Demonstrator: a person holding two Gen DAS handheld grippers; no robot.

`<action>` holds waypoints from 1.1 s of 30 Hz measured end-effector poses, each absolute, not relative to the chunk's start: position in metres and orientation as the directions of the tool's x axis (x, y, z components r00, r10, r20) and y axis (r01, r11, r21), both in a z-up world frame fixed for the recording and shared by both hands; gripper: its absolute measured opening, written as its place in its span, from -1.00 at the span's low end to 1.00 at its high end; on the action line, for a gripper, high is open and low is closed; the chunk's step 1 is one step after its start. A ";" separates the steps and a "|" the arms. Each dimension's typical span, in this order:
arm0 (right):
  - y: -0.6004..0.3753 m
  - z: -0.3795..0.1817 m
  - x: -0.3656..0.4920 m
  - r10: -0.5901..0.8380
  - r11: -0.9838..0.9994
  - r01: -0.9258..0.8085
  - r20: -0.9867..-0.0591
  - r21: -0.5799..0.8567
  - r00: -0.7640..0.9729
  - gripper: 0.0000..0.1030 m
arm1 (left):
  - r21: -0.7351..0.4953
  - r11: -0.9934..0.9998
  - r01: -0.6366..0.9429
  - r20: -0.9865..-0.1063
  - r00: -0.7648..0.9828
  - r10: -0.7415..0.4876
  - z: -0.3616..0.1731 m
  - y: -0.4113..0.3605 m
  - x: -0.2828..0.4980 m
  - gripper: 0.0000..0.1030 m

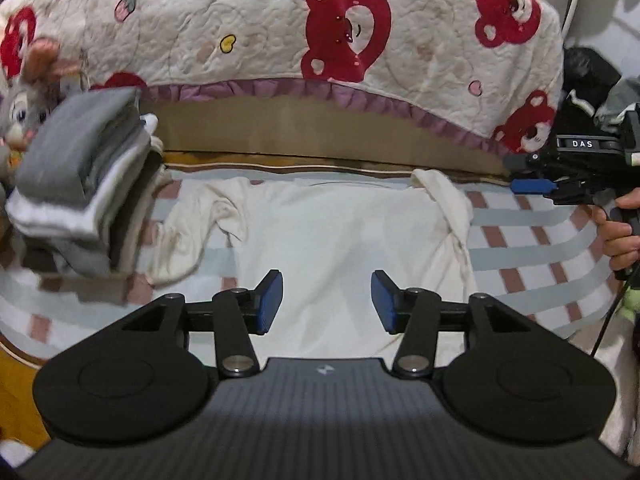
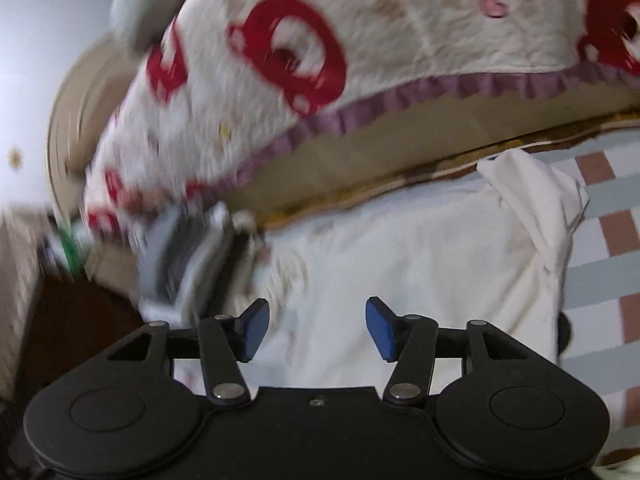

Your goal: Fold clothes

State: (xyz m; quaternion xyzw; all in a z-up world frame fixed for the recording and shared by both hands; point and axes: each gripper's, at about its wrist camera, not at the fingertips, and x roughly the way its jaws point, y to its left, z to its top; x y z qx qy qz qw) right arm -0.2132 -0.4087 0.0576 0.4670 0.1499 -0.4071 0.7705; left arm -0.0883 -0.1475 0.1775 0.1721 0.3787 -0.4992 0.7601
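Cream long-sleeved shirt (image 1: pixel 332 232) spread flat on striped sheet (image 1: pixel 528 240), sleeves rumpled; left gripper (image 1: pixel 327 300) and right gripper (image 2: pixel 317 329) both wide, empty, above it.

Cream-white garment (image 1: pixel 336 232) lying on sheet (image 1: pixel 520 240) showing pale blue, white and rust-brown checks. White quilt (image 1: pixel 260 32) wearing red bear print, purple ruffle trim. Folded stack (image 1: pixel 80 176) showing grey and white. Gripper pads (image 1: pixel 270 300) showing blue on black.

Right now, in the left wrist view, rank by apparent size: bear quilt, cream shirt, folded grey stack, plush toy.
1. bear quilt
2. cream shirt
3. folded grey stack, though nearness to the camera may inflate it
4. plush toy, partly hidden
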 end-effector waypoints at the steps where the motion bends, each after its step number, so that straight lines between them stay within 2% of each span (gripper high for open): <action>1: -0.414 0.052 -0.215 -0.507 0.217 0.764 -0.599 0.607 0.620 0.17 | -0.079 0.431 0.899 -0.763 0.224 -0.607 0.186 -0.158 -0.087 -0.06; 5: -0.435 0.030 -0.224 -0.586 0.160 0.750 -0.549 0.642 0.596 0.17 | -0.016 0.461 0.887 -0.783 0.276 -0.557 0.197 -0.178 -0.080 0.01; 8: -0.447 0.000 -0.223 -0.668 0.255 0.847 -0.548 0.467 0.504 0.17 | -0.035 0.473 0.880 -0.778 0.273 -0.566 0.189 -0.197 -0.075 0.04; 10: -0.464 -0.021 -0.229 -0.664 0.294 0.869 -0.569 0.399 0.486 0.16 | -0.038 0.508 0.860 -0.789 0.286 -0.544 0.179 -0.218 -0.070 0.04; 13: -0.487 -0.045 -0.249 -0.658 0.304 0.868 -0.573 0.392 0.489 0.16 | 0.015 0.523 0.852 -0.803 0.322 -0.502 0.171 -0.258 -0.067 0.04; 18: -0.516 -0.085 -0.273 -0.698 0.245 0.915 -0.597 0.321 0.396 0.16 | 0.143 0.459 0.877 -0.754 0.397 -0.523 0.150 -0.298 -0.083 0.10; 22: -0.536 -0.115 -0.277 -0.744 0.169 0.966 -0.617 0.195 0.255 0.16 | 0.074 0.464 0.883 -0.786 0.338 -0.518 0.091 -0.351 -0.069 0.11; 24: -0.547 -0.131 -0.279 -0.742 0.145 0.974 -0.632 0.175 0.224 0.16 | 0.039 0.467 0.883 -0.800 0.308 -0.515 0.061 -0.377 -0.062 0.11; 28: -0.558 -0.160 -0.292 -0.724 0.120 0.958 -0.638 0.260 0.264 0.16 | -0.006 0.459 0.888 -0.815 0.261 -0.517 0.001 -0.437 -0.050 0.11; 31: -0.562 -0.161 -0.283 -0.731 0.164 0.966 -0.633 0.200 0.255 0.16 | -0.021 0.427 0.904 -0.806 0.238 -0.542 -0.037 -0.488 -0.044 0.11; 33: -0.561 -0.161 -0.275 -0.745 0.210 0.966 -0.615 0.150 0.257 0.19 | -0.076 0.385 0.920 -0.805 0.172 -0.568 -0.058 -0.515 -0.044 0.11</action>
